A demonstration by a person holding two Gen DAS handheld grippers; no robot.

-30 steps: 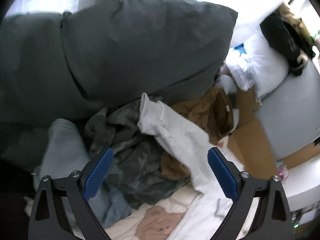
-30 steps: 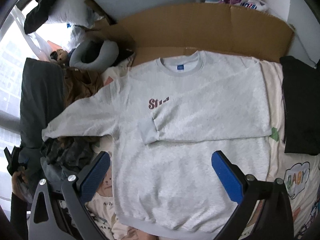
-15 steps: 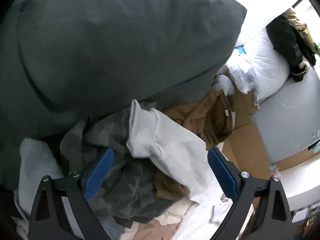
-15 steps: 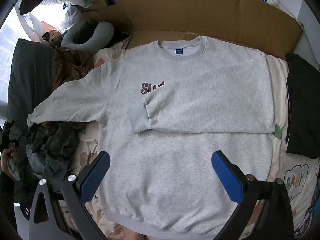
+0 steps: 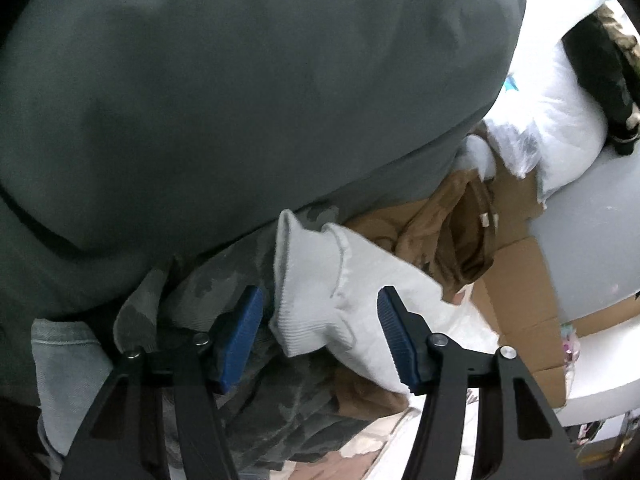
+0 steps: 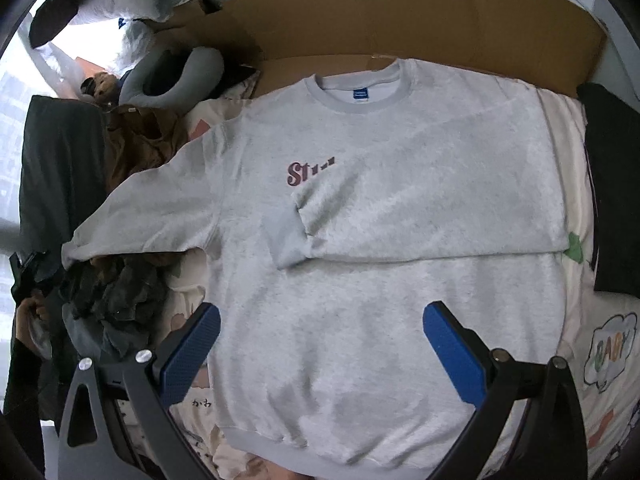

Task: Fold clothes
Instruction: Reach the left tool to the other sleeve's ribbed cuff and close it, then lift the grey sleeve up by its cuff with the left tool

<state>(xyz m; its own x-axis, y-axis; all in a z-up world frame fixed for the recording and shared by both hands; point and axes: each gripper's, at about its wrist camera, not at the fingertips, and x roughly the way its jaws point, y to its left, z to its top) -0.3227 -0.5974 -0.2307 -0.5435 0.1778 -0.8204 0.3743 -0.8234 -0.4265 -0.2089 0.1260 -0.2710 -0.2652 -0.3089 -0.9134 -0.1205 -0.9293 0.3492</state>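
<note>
bed | sweatshirt flat | left hand-held gripper closing around cuff | right hand-held gripper wide, empty

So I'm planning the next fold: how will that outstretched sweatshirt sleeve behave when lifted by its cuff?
Probably floppy: the sleeve drapes over the clothes pile. Its ribbed cuff, between the closing left gripper fingers, looks thick and grippy. It seems light, though it may drag on that pile.
</note>
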